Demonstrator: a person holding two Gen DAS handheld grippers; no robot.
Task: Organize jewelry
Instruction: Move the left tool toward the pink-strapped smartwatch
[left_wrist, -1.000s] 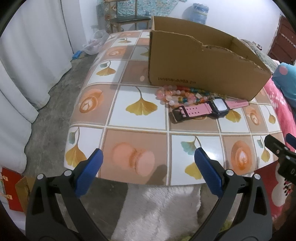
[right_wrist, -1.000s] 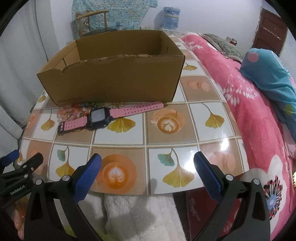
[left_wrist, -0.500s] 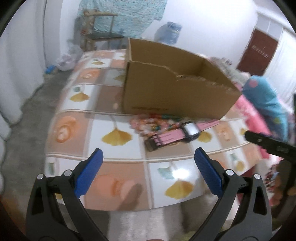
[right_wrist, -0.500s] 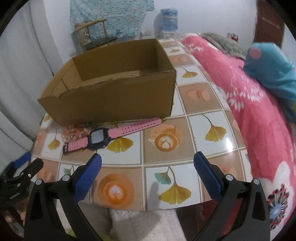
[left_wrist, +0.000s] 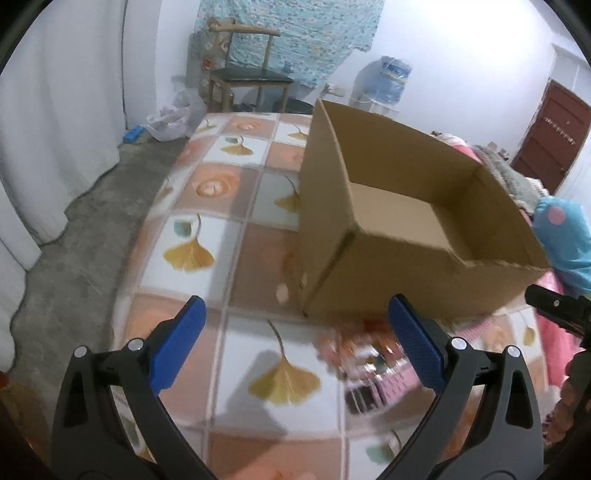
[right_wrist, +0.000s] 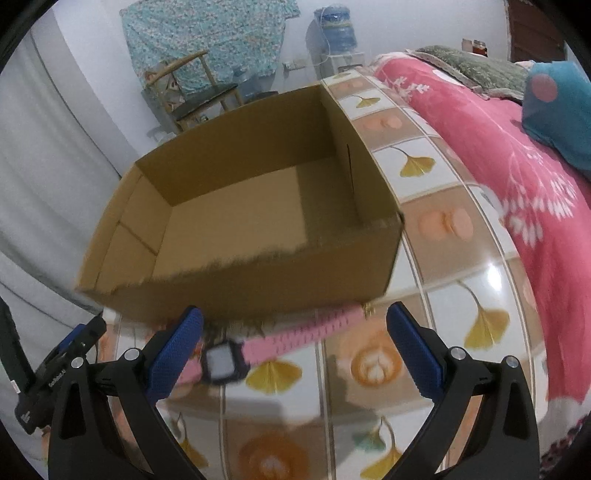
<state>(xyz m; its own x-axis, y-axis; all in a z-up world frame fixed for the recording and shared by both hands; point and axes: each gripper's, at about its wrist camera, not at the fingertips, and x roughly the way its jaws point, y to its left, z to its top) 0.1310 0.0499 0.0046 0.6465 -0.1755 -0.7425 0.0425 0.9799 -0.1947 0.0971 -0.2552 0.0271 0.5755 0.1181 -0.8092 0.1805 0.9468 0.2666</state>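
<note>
Watch (right_wrist: 236, 360) between right claw (right_wrist: 293, 352) fingers — untouched (jaws wide).

Tiled table (right_wrist: 439, 221), cardboard box (right_wrist: 258, 280), pink watch (right_wrist: 258, 350), blurred, possibly beads (left_wrist: 343, 339)

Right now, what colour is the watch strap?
Pink, on a watch with a dark case; clearest in the right wrist view.

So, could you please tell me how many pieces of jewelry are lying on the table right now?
2 visible: a pink watch lying in front of the cardboard box, and a blurred beaded bracelet beside it near the box's front wall. The box looks empty; more could hide behind it.
</note>
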